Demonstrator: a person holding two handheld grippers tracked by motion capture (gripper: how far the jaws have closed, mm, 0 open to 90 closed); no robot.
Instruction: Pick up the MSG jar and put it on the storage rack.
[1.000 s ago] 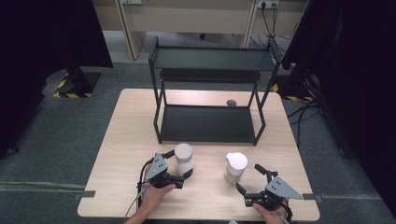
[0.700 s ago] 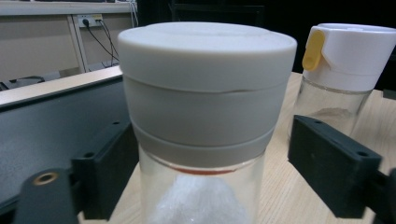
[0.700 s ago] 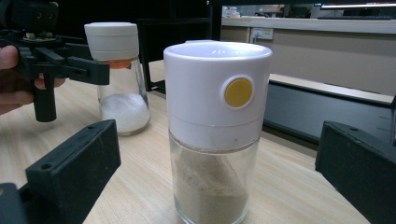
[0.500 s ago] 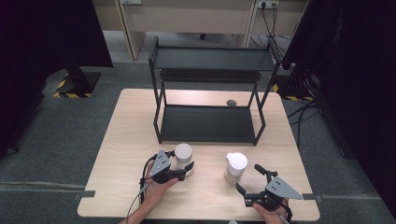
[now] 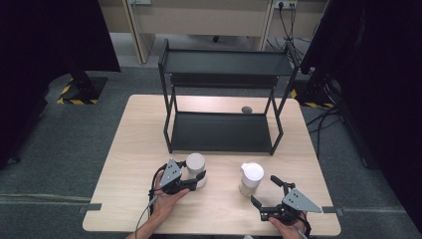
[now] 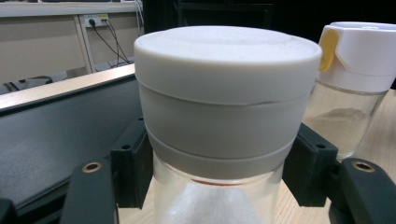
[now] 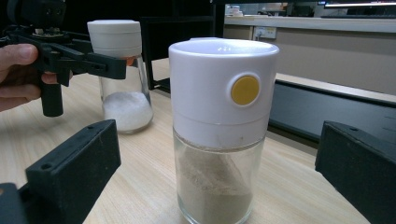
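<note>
Left gripper pinching a grey-lidded jar, right gripper spread wide before a white-lidded shaker.

On the tabletop (image 5: 129, 149), at about 7 o'clock, the left gripper (image 5: 195, 178) has just been closing and its jaws now press both sides of the grey-lidded glass jar (image 5: 196, 168), just under the lid, with white granules in the glass. The jar stands upright just in front of the black metal shelf rack (image 5: 221, 132), which sits at 12 o'clock. Near the jar at its 3 o'clock stands the white-lidded shaker (image 5: 251, 178) with a yellow button, upright, holding beige powder. At 5 o'clock the right gripper (image 5: 264, 191) has its jaws spread, the shaker between them but untouched.
</note>
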